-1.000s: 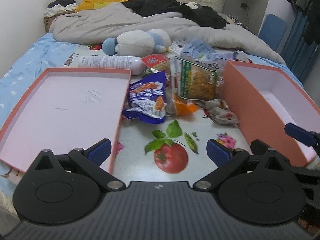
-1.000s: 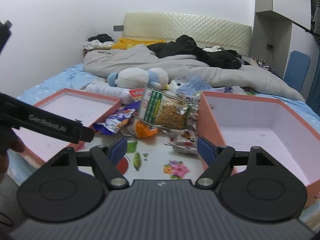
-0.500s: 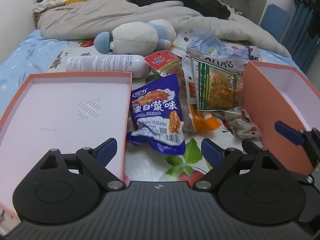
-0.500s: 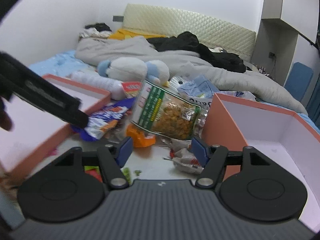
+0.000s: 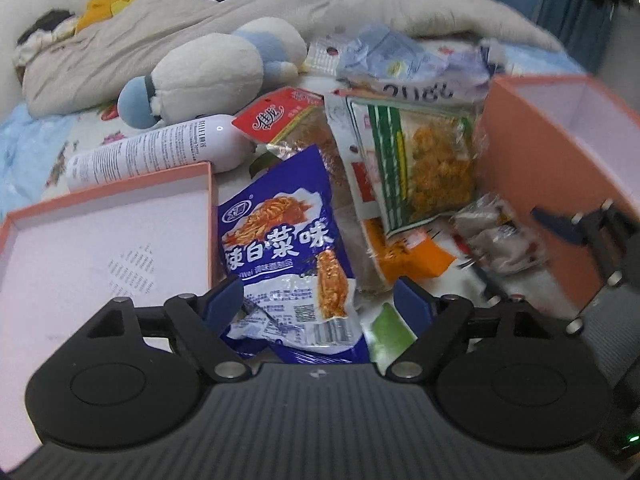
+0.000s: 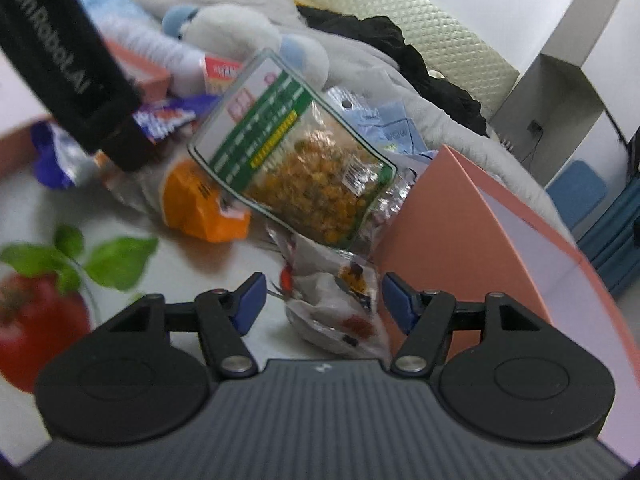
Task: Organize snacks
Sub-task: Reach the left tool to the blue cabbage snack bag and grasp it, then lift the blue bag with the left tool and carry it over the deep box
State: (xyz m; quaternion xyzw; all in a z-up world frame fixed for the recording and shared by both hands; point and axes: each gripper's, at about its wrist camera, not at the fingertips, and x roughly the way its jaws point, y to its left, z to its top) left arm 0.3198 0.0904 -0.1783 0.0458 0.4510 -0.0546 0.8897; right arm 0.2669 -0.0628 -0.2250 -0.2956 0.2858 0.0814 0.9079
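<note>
My left gripper (image 5: pixel 318 300) is open, its fingers either side of the near end of a blue snack bag (image 5: pixel 284 252) lying flat on the bed. My right gripper (image 6: pixel 324 300) is open, straddling a small clear wrapped snack (image 6: pixel 336 308) beside the deep pink box (image 6: pixel 472 236). A green-and-clear bag of yellow puffs (image 6: pixel 304 176) leans against that box, also in the left wrist view (image 5: pixel 420 164). An orange packet (image 6: pixel 200 208) lies under it. A red-labelled packet (image 5: pixel 280 120) lies behind the blue bag. The right gripper shows in the left wrist view (image 5: pixel 560 228).
A shallow pink box lid (image 5: pixel 100 240) lies at the left. A white bottle (image 5: pixel 160 152) and a plush toy (image 5: pixel 212 72) sit behind it. Pale blue packets (image 5: pixel 392 60) and a grey duvet (image 5: pixel 240 8) lie further back. The left gripper's body (image 6: pixel 68 60) crosses the right wrist view.
Both grippers moved forward and down toward the snack pile. The left one now straddles the blue bag; the right one now straddles the small clear wrapped snack. Both stay open.
</note>
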